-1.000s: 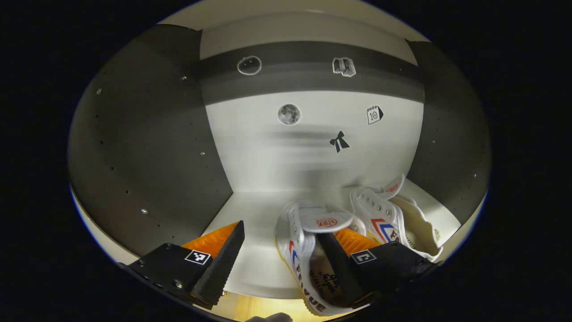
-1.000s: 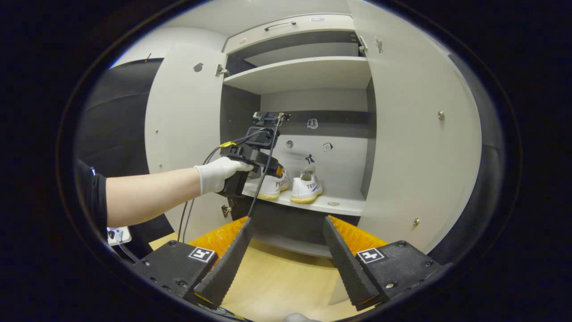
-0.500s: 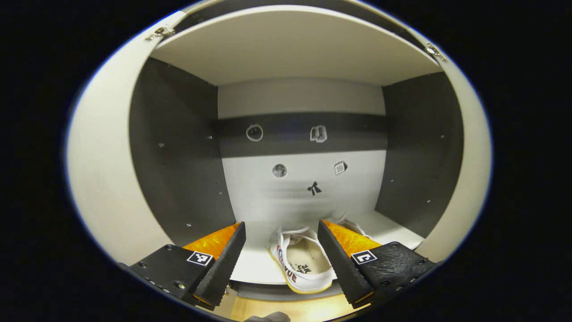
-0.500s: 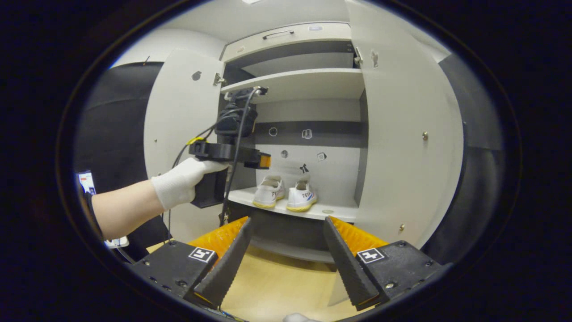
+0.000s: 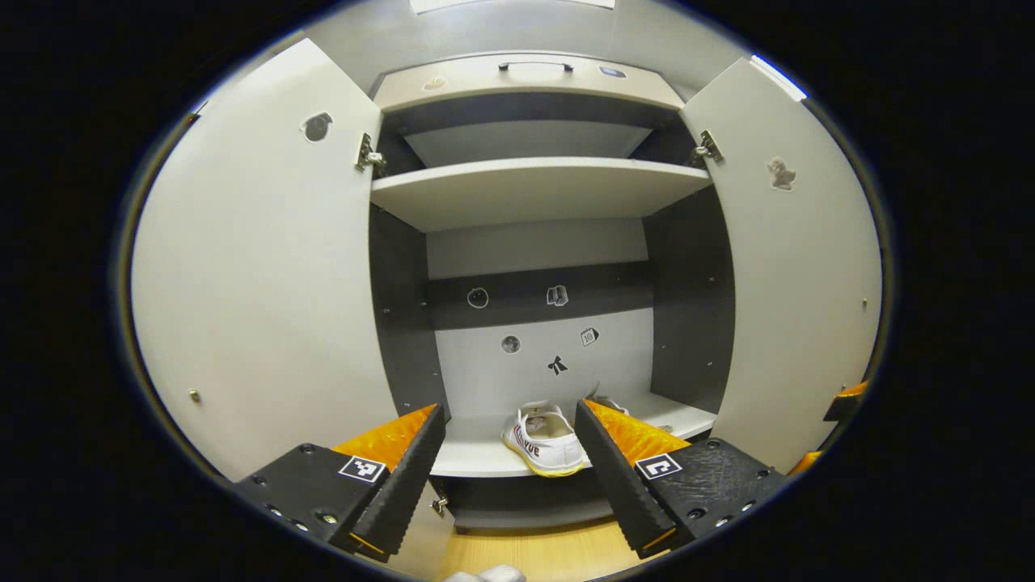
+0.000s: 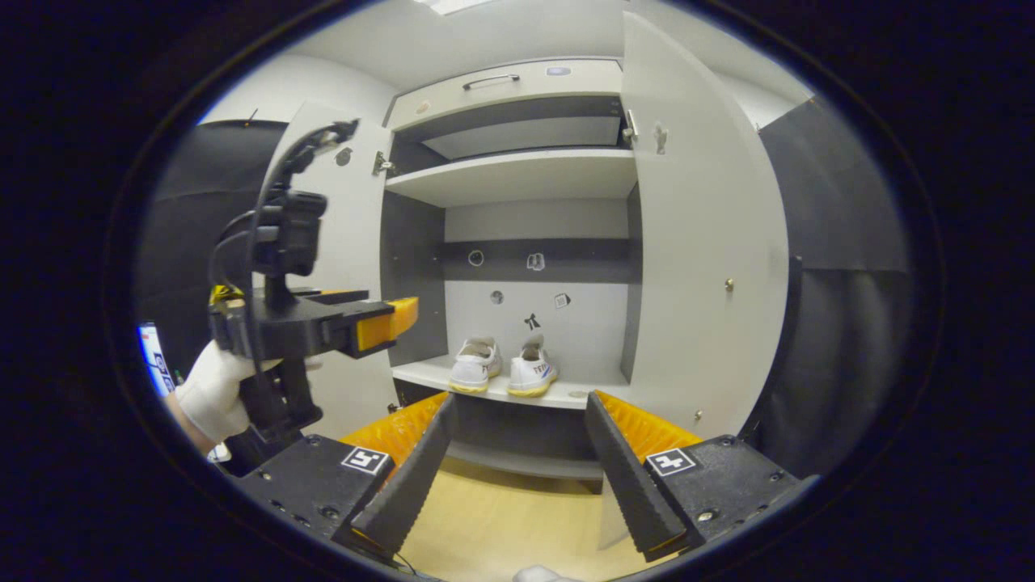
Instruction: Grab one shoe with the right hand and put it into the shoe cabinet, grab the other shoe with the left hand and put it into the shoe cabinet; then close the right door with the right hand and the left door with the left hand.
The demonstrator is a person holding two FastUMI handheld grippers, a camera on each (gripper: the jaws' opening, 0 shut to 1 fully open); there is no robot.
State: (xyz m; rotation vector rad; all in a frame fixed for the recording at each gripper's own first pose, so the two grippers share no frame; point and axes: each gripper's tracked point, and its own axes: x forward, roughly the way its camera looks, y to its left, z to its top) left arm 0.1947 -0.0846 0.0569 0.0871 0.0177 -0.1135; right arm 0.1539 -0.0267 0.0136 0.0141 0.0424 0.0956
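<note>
Two white sneakers stand side by side on the lower shelf (image 6: 582, 396) of the shoe cabinet: the left shoe (image 6: 475, 365) and the right shoe (image 6: 532, 368). In the left gripper view one shoe (image 5: 546, 432) shows between my fingers, and the other (image 5: 608, 402) is mostly hidden behind a finger. Both doors are wide open: the left door (image 5: 259, 267) and the right door (image 6: 703, 259). My left gripper (image 5: 509, 411) is open and empty, well in front of the shelf. In the right gripper view a gloved hand (image 6: 212, 396) holds it (image 6: 400, 315). The right gripper (image 6: 520, 400) is open and empty, farther back.
An upper shelf (image 6: 517, 174) and a top drawer with a handle (image 6: 493, 81) sit above the shoes. Small stickers dot the back wall (image 5: 558, 365). Wooden floor (image 6: 501, 517) lies below the cabinet. Black cloth (image 6: 841, 323) hangs beyond the right door.
My left gripper has pulled back out of the cabinet, open, leaving its shoe on the shelf. The right gripper has drawn back a little too.
</note>
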